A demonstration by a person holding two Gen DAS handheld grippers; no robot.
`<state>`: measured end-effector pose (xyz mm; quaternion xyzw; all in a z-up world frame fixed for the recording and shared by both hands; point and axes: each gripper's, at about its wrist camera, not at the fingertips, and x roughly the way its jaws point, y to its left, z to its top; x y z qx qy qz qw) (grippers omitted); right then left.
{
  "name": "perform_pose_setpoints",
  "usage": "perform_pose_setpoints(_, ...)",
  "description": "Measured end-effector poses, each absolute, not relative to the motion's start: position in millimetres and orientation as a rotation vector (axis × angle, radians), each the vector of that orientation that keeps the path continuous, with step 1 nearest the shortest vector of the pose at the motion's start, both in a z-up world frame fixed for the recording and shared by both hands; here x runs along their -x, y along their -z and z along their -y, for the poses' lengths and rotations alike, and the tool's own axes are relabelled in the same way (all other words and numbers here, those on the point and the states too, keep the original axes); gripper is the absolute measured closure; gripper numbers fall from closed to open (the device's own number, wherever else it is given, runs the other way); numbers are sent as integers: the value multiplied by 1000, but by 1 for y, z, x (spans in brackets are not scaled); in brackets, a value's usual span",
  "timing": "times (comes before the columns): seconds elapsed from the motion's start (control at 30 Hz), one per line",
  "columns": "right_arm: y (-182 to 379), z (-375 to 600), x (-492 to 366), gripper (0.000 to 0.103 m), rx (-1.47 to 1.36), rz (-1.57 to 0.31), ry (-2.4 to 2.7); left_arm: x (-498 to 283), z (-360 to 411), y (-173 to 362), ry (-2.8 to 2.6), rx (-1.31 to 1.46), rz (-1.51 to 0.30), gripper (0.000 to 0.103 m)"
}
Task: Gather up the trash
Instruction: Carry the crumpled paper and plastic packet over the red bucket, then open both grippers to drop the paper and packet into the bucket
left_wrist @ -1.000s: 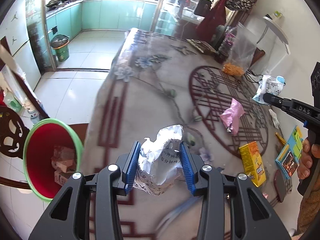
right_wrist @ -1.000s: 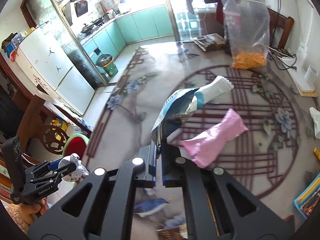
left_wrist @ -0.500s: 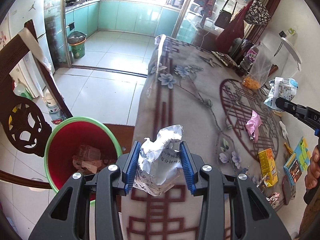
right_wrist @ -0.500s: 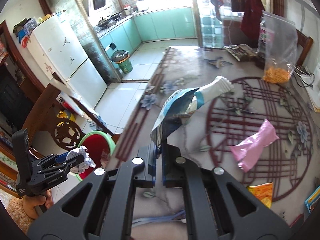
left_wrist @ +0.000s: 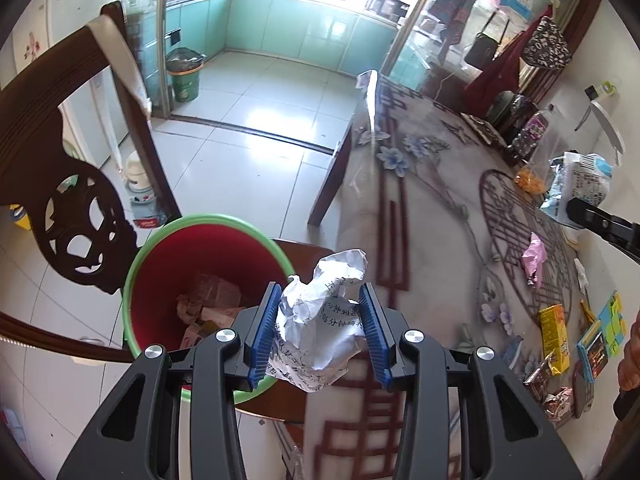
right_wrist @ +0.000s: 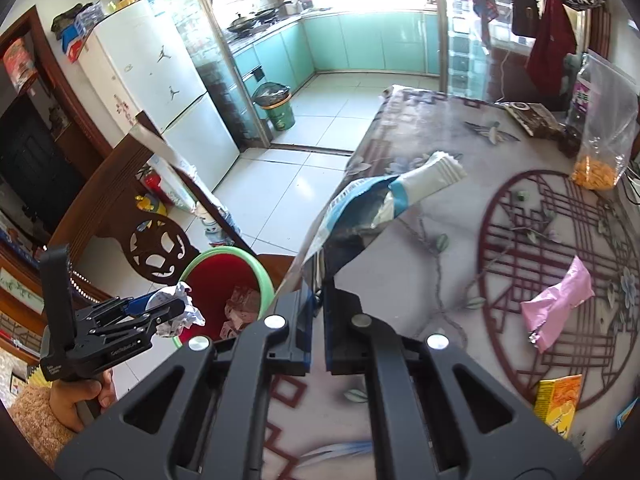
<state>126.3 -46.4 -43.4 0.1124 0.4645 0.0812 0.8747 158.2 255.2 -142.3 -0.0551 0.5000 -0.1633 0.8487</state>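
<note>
My left gripper (left_wrist: 320, 328) is shut on a crumpled white paper ball (left_wrist: 324, 320) with printed text. It holds the ball just over the right rim of the red bin with a green rim (left_wrist: 160, 240), which has trash inside. My right gripper (right_wrist: 318, 320) is shut on a blue and white snack wrapper (right_wrist: 372, 208), held above the table's left edge. The wrapper also shows in the left wrist view (left_wrist: 580, 188). The left gripper (right_wrist: 160, 316) and bin (right_wrist: 224, 256) show in the right wrist view.
On the patterned tablecloth (right_wrist: 440, 152) lie a pink wrapper (right_wrist: 560, 300), a yellow box (right_wrist: 560, 400) and a clear bag of orange snacks (right_wrist: 604, 140). A carved wooden chair (left_wrist: 76, 184) stands left of the bin. More small wrappers (left_wrist: 552, 380) lie at the table's near right.
Both grippers have moved left off the table toward the bin. The paper ball has come over the bin's rim. The wrapper hangs nearer the table's left edge.
</note>
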Motion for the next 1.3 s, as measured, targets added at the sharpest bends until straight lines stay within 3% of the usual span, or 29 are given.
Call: perform_pose_setpoints(1.3, 101, -105, -169, 98, -79, -1179, -484, -194, -338, 187, 160, 170, -1134, 64)
